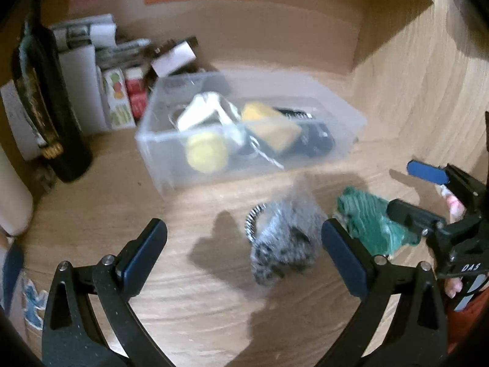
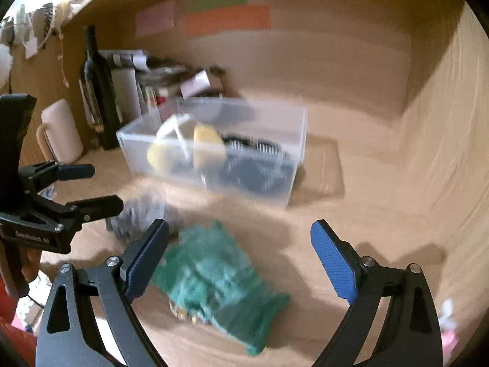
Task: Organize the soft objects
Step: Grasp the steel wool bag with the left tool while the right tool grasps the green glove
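Note:
A grey-and-black speckled soft bundle (image 1: 281, 238) in a clear bag lies on the wooden surface. It sits between the fingers of my left gripper (image 1: 243, 229), nearer the right finger, and the pads do not touch it. A green knitted item (image 2: 220, 281) lies to the right of the bundle, between the fingers of my right gripper (image 2: 241, 229), close to the left pad. Both grippers stand open. Each shows in the other's view: the right gripper (image 1: 406, 192) over the green item (image 1: 369, 223), the left gripper (image 2: 101, 188) by the bundle (image 2: 140, 211). Everything is motion-blurred.
Behind both items stands a clear plastic box (image 1: 146, 140) (image 2: 293, 153) holding yellow, white and black things. A dark bottle (image 1: 45, 107), stacked cartons and papers (image 1: 104, 70) and a cream mug (image 2: 61, 131) crowd the back left. Wooden walls close the back and right.

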Demonstrator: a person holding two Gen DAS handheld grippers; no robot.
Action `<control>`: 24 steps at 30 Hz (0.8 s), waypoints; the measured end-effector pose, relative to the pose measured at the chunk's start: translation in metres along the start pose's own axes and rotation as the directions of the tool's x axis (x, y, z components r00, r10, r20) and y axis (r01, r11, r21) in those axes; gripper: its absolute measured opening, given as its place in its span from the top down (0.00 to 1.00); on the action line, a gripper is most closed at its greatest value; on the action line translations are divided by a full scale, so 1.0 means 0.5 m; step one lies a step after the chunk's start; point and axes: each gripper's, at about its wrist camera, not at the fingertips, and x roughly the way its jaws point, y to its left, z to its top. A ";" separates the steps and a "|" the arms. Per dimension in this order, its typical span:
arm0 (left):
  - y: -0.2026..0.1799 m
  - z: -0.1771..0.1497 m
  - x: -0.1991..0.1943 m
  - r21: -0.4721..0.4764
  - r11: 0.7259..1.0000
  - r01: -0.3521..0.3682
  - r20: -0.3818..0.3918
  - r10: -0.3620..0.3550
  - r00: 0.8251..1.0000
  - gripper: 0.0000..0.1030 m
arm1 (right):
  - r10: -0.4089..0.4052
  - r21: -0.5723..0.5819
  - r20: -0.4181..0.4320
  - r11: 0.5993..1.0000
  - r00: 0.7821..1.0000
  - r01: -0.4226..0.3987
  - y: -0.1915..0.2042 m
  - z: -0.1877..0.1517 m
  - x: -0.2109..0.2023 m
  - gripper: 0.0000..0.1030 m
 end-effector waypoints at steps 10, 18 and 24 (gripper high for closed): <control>-0.035 -0.026 0.022 0.030 0.999 0.015 -0.004 -0.014 1.000 0.04 | 0.087 0.044 -0.065 0.995 0.994 -0.085 -0.013 -0.046 0.019 0.49; -0.032 -0.024 0.042 0.007 0.996 0.090 -0.069 -0.089 0.994 0.42 | 0.104 0.031 -0.048 0.994 0.993 -0.103 -0.008 -0.043 0.013 0.85; -0.027 -0.025 0.044 0.001 0.990 0.138 -0.074 -0.137 0.988 0.64 | 0.085 0.035 0.008 0.996 0.996 -0.086 -0.019 -0.018 -0.017 0.85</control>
